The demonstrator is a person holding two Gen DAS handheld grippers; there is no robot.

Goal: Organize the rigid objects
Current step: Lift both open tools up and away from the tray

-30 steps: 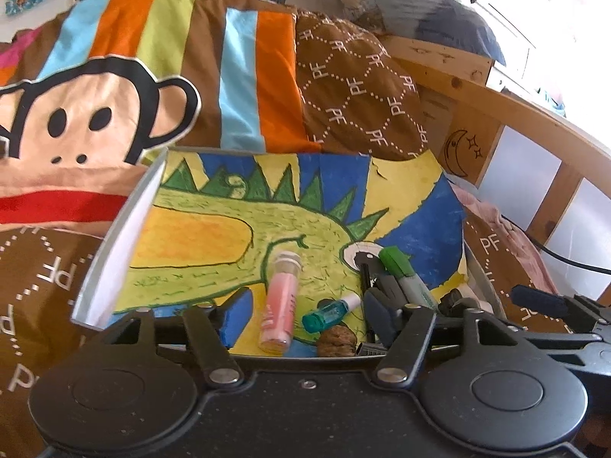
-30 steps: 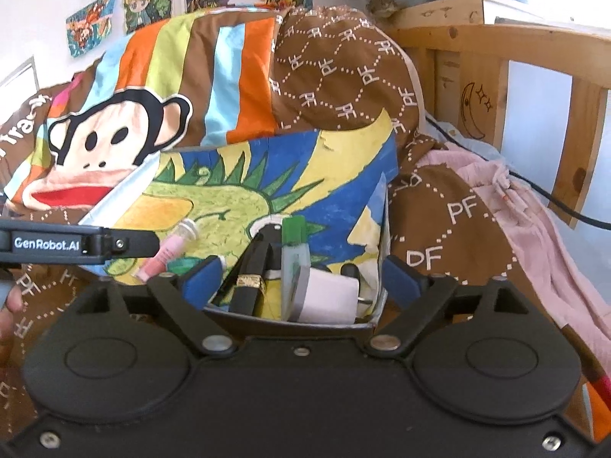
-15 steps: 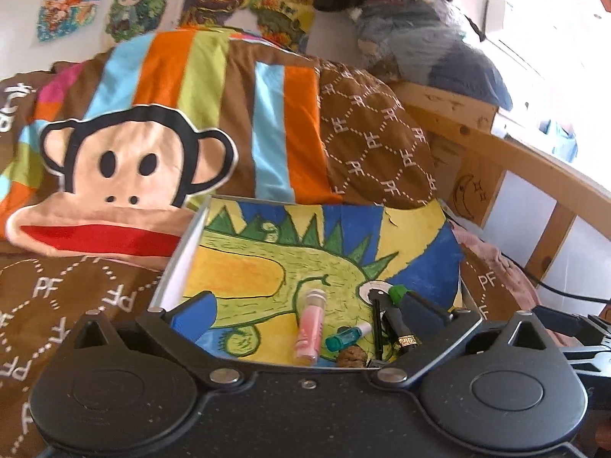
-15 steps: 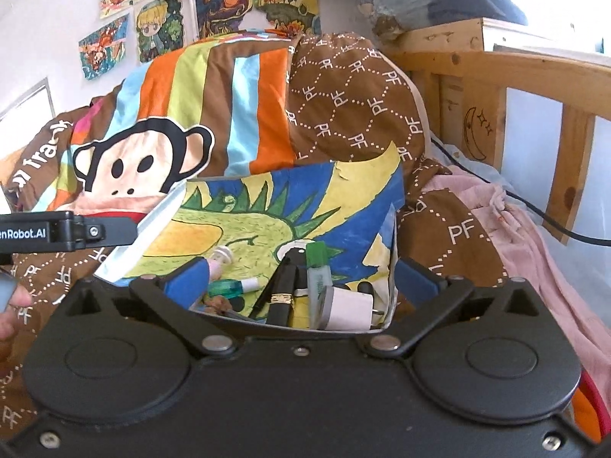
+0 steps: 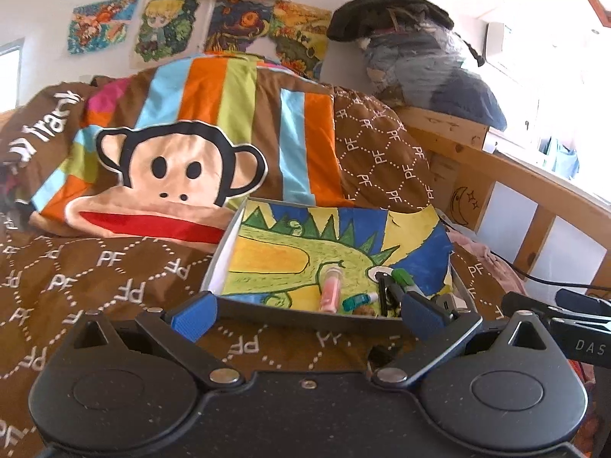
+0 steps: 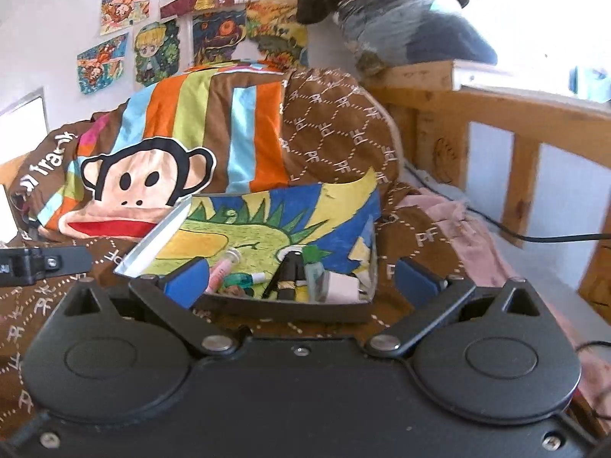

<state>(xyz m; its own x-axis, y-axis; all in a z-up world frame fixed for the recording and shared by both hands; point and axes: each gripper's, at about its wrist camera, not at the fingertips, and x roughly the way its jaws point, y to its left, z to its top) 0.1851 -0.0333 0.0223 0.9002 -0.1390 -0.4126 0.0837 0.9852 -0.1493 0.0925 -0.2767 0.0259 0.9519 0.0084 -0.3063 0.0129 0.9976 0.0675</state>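
On the bed, the tray (image 5: 225, 244) holds the pink tube (image 5: 330, 289), teal bottle (image 5: 354, 300) and white charger (image 6: 344, 285), while left claw (image 5: 309, 315) and right claw (image 6: 301, 276) hover open and empty, suggesting sorting is nearly done; next move needs a fresh target.

Before you: tray (image 6: 152, 238), smooth metal wall, lined with matt crayoned paper (image 5: 290, 252); quilt (image 5: 114, 274), soft printed cloth; bed rail (image 6: 496, 110), bare knotty wood; tube (image 5: 330, 290), glossy plastic.
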